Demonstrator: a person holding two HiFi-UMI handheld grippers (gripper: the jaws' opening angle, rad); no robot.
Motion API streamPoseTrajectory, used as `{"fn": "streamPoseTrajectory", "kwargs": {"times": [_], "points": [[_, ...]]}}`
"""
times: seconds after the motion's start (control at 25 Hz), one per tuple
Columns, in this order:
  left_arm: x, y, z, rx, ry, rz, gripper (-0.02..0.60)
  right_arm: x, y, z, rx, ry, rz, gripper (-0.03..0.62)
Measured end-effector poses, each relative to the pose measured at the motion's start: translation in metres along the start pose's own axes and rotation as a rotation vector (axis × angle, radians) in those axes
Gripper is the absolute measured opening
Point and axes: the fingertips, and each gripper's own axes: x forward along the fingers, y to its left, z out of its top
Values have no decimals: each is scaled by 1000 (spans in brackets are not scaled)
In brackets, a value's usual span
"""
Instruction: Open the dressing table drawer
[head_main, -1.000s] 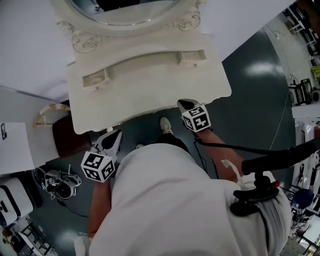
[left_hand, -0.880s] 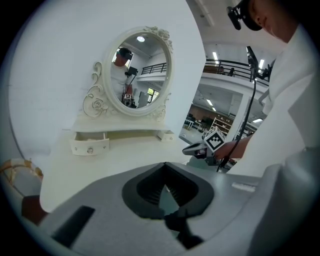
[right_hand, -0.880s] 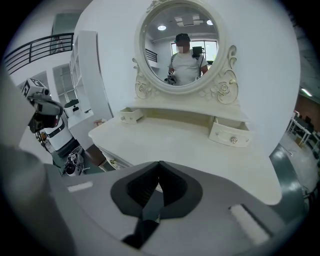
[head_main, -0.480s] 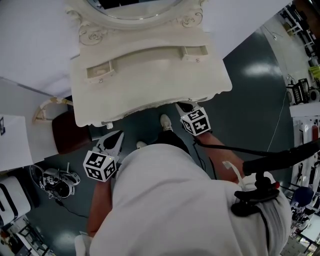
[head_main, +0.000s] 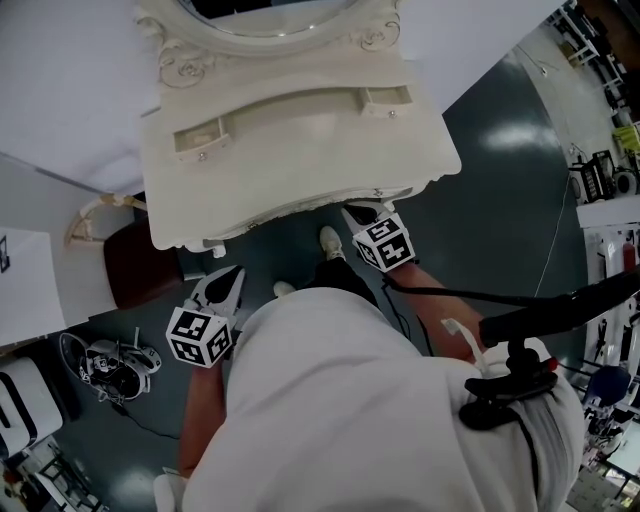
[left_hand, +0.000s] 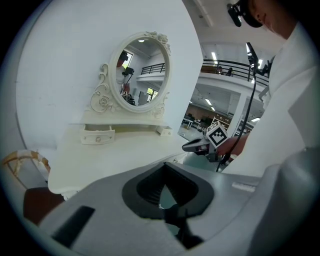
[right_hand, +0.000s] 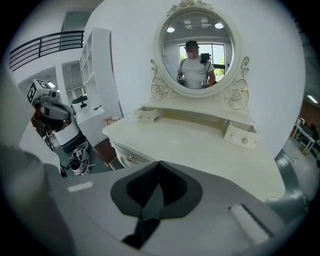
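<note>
A: Start at your far left: a brown seat stands beside the dressing table, with a pair of shoes on the floor near it

B: Then come your left tongs. They are clenched, tips together, with nothing between them. They hang off the front left corner of the worktop, clear of it

A: Look along them and you see the oval mirror at the back. The left small drawer sits on the shelf beneath it

B: The drawer sits under the worktop's front edge. Your right gripper view shows its front with a brass knob, and it looks pushed in, flush with the frame

A: Further right on the shelf is the right small drawer

B: Last, your right tongs. They are clenched as well and empty, with their tips at the worktop's front edge, toward its right corner. From above I cannot tell whether they touch it
</note>
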Motion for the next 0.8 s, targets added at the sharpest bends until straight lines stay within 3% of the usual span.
{"fn": "streamPoseTrajectory", "kwargs": {"times": [0.8], "points": [[10,-10,-10,3,29,-13,3,-2,1,-12,1,2,16,0]]}}
